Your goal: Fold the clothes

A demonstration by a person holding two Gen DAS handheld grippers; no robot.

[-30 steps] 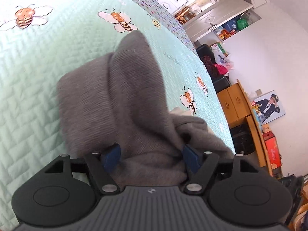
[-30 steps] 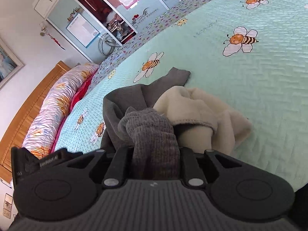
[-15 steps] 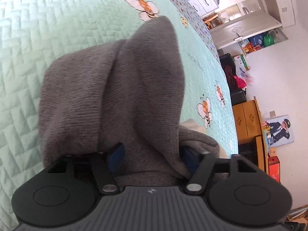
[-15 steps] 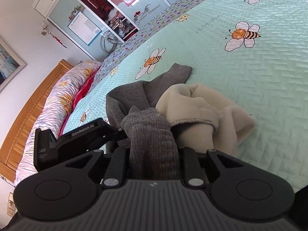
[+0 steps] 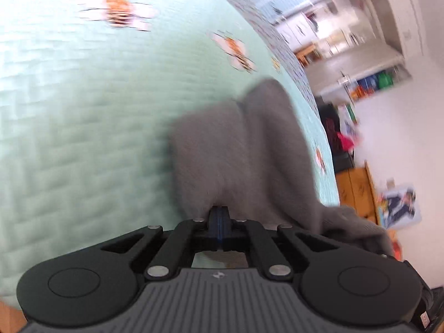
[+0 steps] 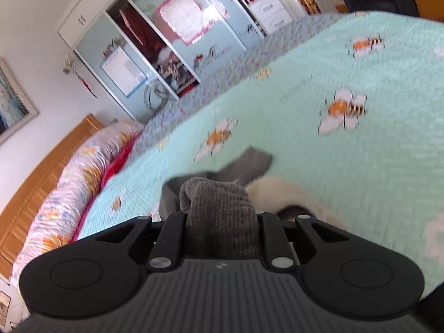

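Nearest to us in the left wrist view, our left tool (image 5: 219,217) has its blue pads pressed together with no gap, and the grey knitted garment (image 5: 241,149) starts right at their tips; we cannot tell for certain whether a fold of it is pinched between them, as the picture is blurred. From the tips the garment runs forward as a tall draped fold, with another part of it trailing to the right past the tool's body. In the right wrist view, our right tool (image 6: 222,219) is narrowed onto a thick ribbed bunch of the same grey garment (image 6: 219,208), which fills the space between its fingers. Just to the right of that bunch lies a cream garment (image 6: 280,194), touching the grey one, and a flat grey corner sticks out a little further on. Everything rests on the mint-green quilted bedspread (image 6: 360,172) printed with bees. Further off along the left we see floral pillows (image 6: 69,188) against a wooden headboard (image 6: 36,180), and beyond the bed a wardrobe (image 6: 155,55).
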